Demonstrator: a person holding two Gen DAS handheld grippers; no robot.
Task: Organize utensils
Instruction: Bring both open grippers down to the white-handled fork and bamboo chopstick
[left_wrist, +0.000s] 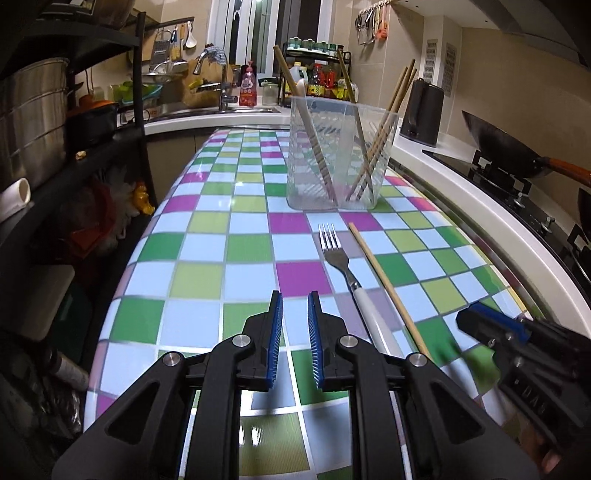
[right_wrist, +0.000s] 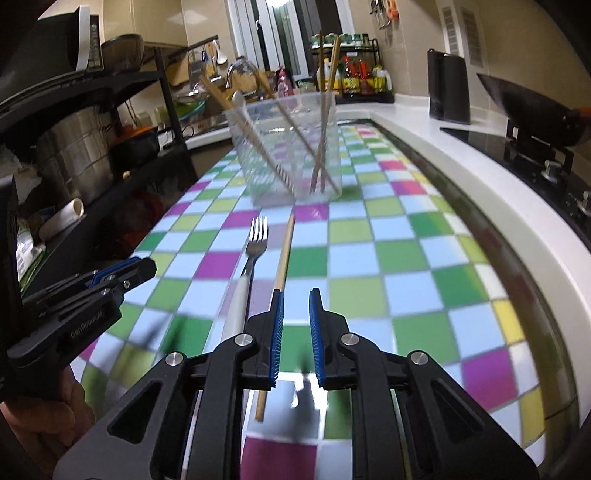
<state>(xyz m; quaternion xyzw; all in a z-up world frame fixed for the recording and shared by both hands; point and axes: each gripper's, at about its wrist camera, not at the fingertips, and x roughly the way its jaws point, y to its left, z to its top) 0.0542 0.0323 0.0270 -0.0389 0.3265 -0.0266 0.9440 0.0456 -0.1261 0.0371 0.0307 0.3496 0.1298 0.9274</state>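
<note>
Just left of my right gripper (right_wrist: 296, 332), jaws narrowly apart and empty, the loose wooden chopstick (right_wrist: 282, 266) is lying, running near-to-far.

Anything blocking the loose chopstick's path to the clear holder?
Nothing visible. The chopstick lies on the checkered table beside the fork, its far tip toward the clear holder; only bare tabletop lies between them.
</note>
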